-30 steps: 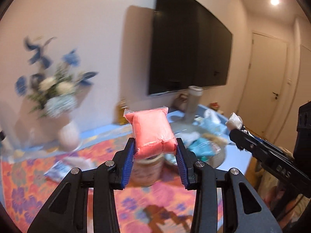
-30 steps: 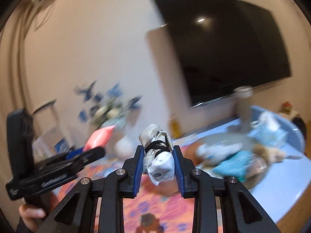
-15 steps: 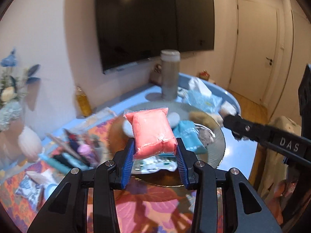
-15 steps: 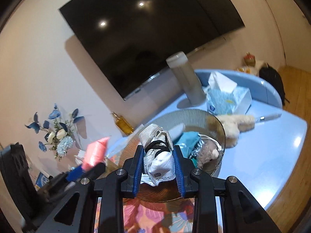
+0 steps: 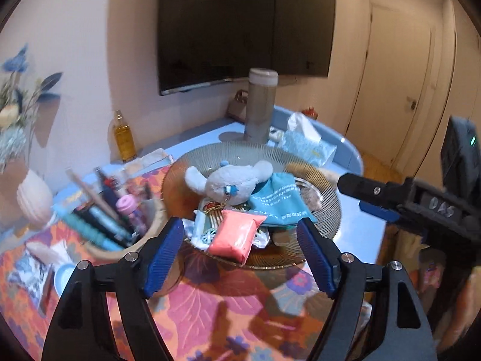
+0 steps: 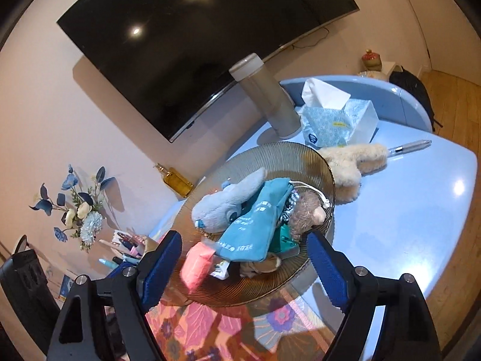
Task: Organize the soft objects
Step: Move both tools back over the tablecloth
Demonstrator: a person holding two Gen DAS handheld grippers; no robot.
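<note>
Evidently both grippers have just been opening: the left gripper (image 5: 240,246) and right gripper (image 6: 240,267) are standing spread, pinching nothing. The pink packet (image 5: 236,236), released, is lying at lower centre in the glass bowl (image 5: 327,198). Both deposits are appearing complete.

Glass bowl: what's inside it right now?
The glass bowl holds a grey plush, teal pouch, brown plush and pink packet. Items beneath them are mostly covered and unidentifiable.

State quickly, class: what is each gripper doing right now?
Left gripper: open, jaws just opened, pink packet lies loose in the bowl.
Right gripper: open, jaws just opened, holding nothing.
</note>
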